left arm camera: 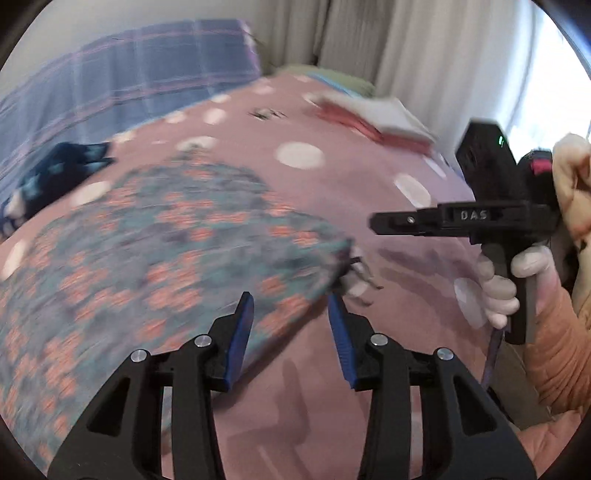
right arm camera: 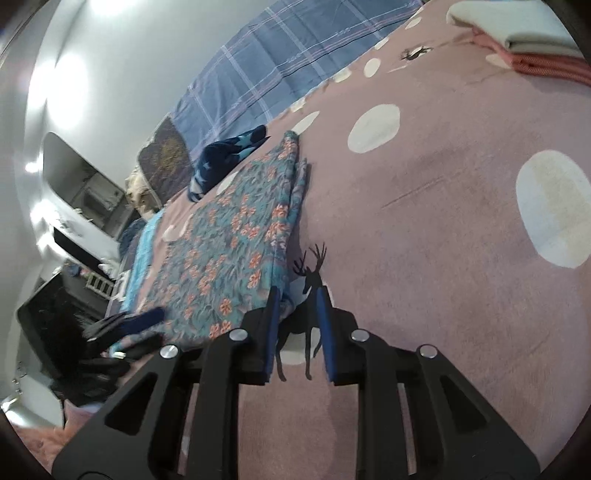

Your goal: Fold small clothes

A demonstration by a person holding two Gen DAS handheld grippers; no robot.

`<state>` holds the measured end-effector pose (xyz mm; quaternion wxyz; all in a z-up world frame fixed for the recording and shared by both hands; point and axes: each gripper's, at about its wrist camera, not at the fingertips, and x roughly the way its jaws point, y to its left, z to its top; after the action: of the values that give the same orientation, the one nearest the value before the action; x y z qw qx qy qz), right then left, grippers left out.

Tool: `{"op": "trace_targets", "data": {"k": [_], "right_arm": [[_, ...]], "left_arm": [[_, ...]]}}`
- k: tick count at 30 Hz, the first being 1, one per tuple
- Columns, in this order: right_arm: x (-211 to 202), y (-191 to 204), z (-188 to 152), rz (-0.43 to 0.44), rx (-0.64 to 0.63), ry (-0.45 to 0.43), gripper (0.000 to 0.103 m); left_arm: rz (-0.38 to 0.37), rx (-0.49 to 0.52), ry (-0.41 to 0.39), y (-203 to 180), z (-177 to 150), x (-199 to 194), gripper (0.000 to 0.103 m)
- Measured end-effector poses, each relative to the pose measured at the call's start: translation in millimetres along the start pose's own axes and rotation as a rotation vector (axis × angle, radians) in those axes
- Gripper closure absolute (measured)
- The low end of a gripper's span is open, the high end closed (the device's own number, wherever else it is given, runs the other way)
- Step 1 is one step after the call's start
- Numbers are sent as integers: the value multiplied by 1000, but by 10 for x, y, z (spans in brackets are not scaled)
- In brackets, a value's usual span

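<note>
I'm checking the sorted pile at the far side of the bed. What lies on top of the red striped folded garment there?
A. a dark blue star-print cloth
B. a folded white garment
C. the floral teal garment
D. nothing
B: in the right wrist view a folded white garment rests directly on the red striped folded garment, far from the floral one.

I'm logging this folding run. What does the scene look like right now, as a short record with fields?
surface: pink dotted bedspread
garment in work: floral cloth, lying folded flat
left gripper: open, nothing between its pads
right gripper: open, nothing gripped, at the cloth's near corner
folded stack: at the far edge of the bedspread
dark blue garment: crumpled, beyond the floral cloth
plaid sheet: behind the bedspread
</note>
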<state>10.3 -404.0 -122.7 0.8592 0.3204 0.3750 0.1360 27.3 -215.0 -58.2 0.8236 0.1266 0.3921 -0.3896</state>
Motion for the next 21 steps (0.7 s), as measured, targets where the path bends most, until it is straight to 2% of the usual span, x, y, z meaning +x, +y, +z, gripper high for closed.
{"op": "trace_targets", "data": {"k": [4, 8, 11, 14, 15, 16, 17, 18, 21], "right_arm": [[-34, -125, 115, 18, 2, 7, 81], [-21, -168, 217, 11, -30, 20, 81], [13, -177, 224, 24, -46, 32, 81], [10, -240, 193, 37, -43, 36, 81], [7, -263, 177, 36, -39, 38, 80], [9, -295, 161, 33, -32, 42, 80], [12, -325, 147, 29, -25, 46, 80], [12, -339, 137, 26, -21, 50, 80], [13, -375, 121, 30, -16, 62, 80]], "left_arm": [[-6, 36, 33, -200, 56, 280, 61], [43, 56, 60, -383, 196, 524, 60], [51, -12, 78, -358, 321, 680, 60], [36, -129, 104, -195, 427, 798, 62], [38, -166, 114, -128, 460, 844, 65], [42, -205, 126, -50, 479, 881, 75], [37, -227, 129, 0, 477, 894, 92], [33, -248, 134, 54, 475, 900, 95], [32, -292, 126, 183, 399, 804, 96]]}}
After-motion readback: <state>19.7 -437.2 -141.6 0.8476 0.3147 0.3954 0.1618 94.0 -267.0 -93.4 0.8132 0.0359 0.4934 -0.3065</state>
